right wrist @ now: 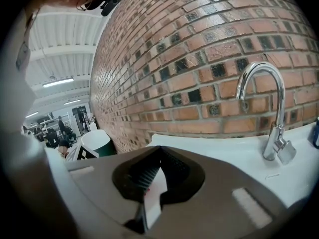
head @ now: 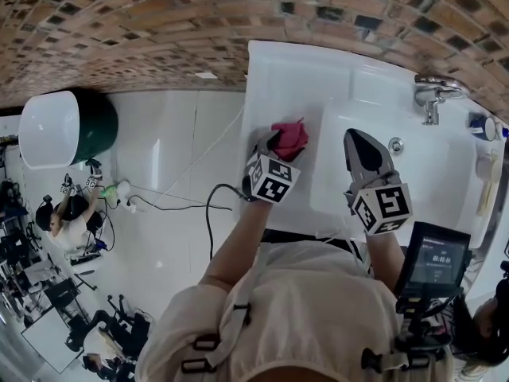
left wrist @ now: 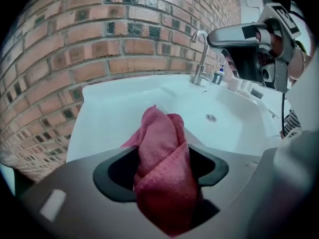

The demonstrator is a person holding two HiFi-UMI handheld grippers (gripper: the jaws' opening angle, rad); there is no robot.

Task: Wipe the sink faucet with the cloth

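A crumpled pink cloth (head: 291,137) lies on the left deck of the white sink (head: 278,78), left of the basin. My left gripper (head: 267,145) stands over it, open, with the cloth (left wrist: 162,176) between its jaws and dark gaps on either side of it. The chrome faucet (head: 433,94) rises at the far right rim, well away from the cloth. My right gripper (head: 358,143) hovers over the basin's near left part, shut, with nothing held. From the left gripper view the faucet (left wrist: 201,59) stands behind the basin. In the right gripper view the faucet (right wrist: 269,116) is at the right, ahead of the jaws (right wrist: 152,185).
A brick wall (head: 159,30) backs the sink. The drain (head: 395,144) sits in the basin. Small bottles (head: 485,127) stand at the right rim. A white and green bin (head: 67,126) and a cable (head: 215,201) are on the floor left of the sink. People are at the far left.
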